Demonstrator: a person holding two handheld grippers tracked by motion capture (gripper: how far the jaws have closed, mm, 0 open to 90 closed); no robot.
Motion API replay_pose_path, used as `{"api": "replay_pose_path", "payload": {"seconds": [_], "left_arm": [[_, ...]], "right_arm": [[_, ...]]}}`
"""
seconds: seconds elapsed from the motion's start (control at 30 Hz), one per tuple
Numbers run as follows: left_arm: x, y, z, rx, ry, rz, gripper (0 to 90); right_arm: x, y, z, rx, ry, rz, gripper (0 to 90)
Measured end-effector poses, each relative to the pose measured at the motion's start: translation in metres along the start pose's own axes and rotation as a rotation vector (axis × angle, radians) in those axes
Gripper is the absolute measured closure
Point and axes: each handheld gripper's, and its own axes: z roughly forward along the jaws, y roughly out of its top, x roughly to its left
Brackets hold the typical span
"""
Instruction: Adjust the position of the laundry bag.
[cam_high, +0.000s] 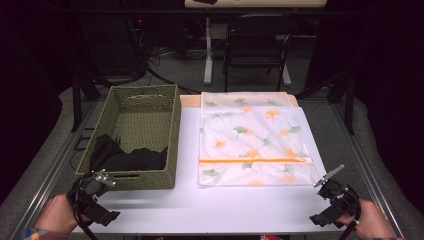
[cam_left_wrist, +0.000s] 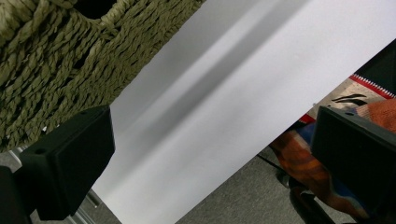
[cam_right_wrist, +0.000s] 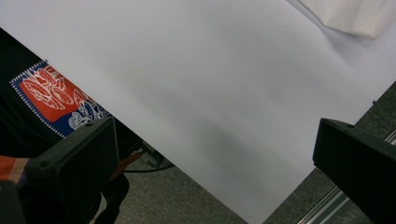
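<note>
Jaws of your left gripper (cam_high: 95, 197) and right gripper (cam_high: 332, 200) stand wide, empty. High view adds the basket's (cam_high: 150, 181) black cloth (cam_high: 125, 157); left gripper view shows its woven wall, near your left gripper.

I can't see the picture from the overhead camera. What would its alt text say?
A white table holds a green woven basket with black cloth inside, and beside it a flat white mesh bag printed with leaves and closed by an orange zipper. At the near edge, a person's hands hold the left claw and right claw, both open and empty.
</note>
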Motion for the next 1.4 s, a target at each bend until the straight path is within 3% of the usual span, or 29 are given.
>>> {"api": "replay_pose_path", "payload": {"seconds": [0.17,0.73,1.23,1.4], "left_arm": [[-0.001,0.000,0.000,-0.006,-0.002,-0.006,0.1],[-0.015,0.013,-0.003,-0.025,-0.036,0.035,0.1],[-0.034,0.036,-0.009,-0.024,-0.056,0.124,0.1],[-0.041,0.047,-0.011,-0.035,-0.080,0.151,0.0]], "right_arm": [[0.000,0.000,-0.001,-0.007,0.005,-0.002,0.0],[0.000,0.006,-0.003,-0.053,0.017,-0.010,0.0],[-0.001,0.013,-0.001,-0.052,0.024,-0.024,0.0],[-0.002,0.016,0.000,-0.054,0.014,-0.035,0.0]]}}
